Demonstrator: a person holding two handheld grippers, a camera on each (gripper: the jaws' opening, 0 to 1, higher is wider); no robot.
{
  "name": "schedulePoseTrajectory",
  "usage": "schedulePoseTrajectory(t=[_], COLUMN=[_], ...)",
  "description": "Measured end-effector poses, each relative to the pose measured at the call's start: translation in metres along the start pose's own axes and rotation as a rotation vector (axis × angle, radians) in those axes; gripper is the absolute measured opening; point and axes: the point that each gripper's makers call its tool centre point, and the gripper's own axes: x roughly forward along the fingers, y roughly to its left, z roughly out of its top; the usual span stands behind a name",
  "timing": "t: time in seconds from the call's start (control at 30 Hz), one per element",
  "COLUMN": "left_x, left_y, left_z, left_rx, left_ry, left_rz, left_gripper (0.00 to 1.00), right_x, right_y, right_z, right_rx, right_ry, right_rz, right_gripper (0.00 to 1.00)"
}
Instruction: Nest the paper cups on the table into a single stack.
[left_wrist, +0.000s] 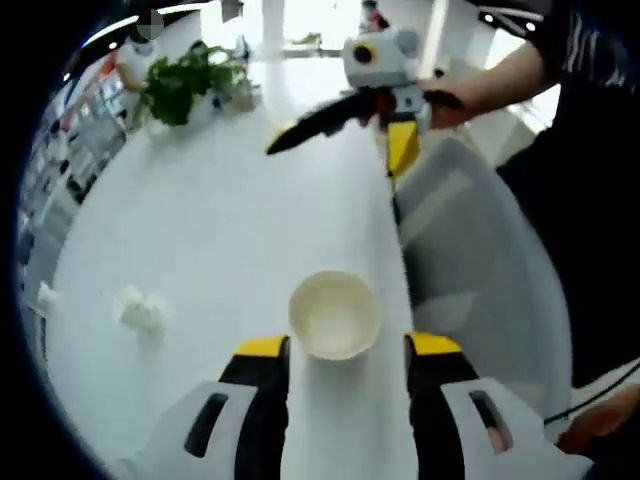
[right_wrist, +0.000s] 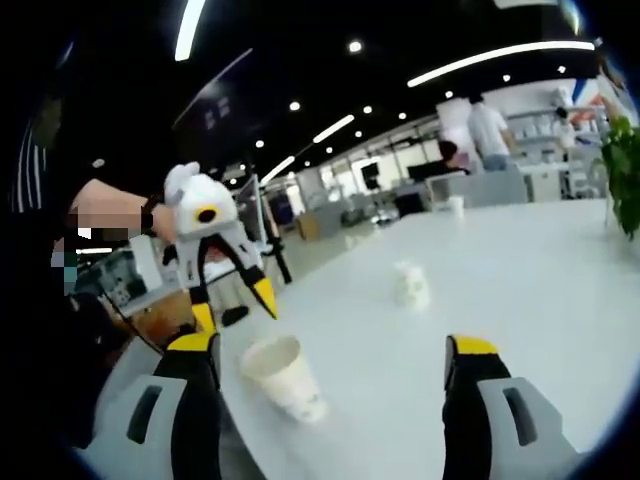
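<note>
A white paper cup (left_wrist: 335, 313) stands on the white table (left_wrist: 210, 230) close to its edge, with its mouth facing up. My left gripper (left_wrist: 347, 346) is open just above the cup, one yellow-tipped jaw on each side, not touching it. In the right gripper view the same cup (right_wrist: 283, 376) sits under the left gripper (right_wrist: 234, 305), which a hand holds. My right gripper (right_wrist: 333, 346) is open and holds nothing. It is also in the left gripper view as the right gripper (left_wrist: 340, 148), farther along the table edge, well away from the cup.
A crumpled white lump (left_wrist: 140, 310) lies on the table left of the cup, seen again as the white lump (right_wrist: 410, 283). A potted plant (left_wrist: 185, 85) stands at the table's far end. A small white cup (right_wrist: 455, 205) stands far off. A grey chair (left_wrist: 470, 250) is beside the table edge. People stand in the background.
</note>
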Motion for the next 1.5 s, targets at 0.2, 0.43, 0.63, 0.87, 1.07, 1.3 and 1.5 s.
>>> schedulePoseTrajectory(t=[0.2, 0.43, 0.63, 0.87, 1.07, 1.3, 1.5], left_x=[-0.013, -0.029, -0.043, -0.058, -0.074, -0.074, -0.080], left_y=[0.015, 0.034, 0.044, 0.054, 0.068, 0.072, 0.078], left_z=[0.004, 0.004, 0.002, -0.007, -0.014, -0.021, -0.026], left_rx=[-0.115, -0.222, -0.286, -0.421, -0.479, -0.558, -0.599], left_ry=[-0.144, -0.267, -0.375, -0.513, -0.595, -0.651, -0.697], left_rz=[0.083, 0.184, 0.266, 0.363, 0.452, 0.481, 0.539], left_gripper=[0.66, 0.78, 0.85, 0.96, 1.00, 1.00, 1.00], right_x=[0.000, 0.002, 0.004, 0.005, 0.006, 0.015, 0.032], right_y=[-0.001, -0.003, -0.003, -0.002, -0.008, -0.021, -0.035], right_z=[0.003, 0.005, 0.008, 0.009, 0.013, 0.023, 0.034], right_rx=[-0.004, -0.006, -0.012, -0.014, -0.010, 0.012, 0.000], right_ry=[0.003, 0.010, 0.015, 0.027, 0.036, 0.029, 0.038], right_rz=[-0.004, -0.008, -0.009, -0.010, -0.018, -0.045, -0.064], right_gripper=[0.91, 0.91, 0.92, 0.92, 0.95, 1.00, 1.00])
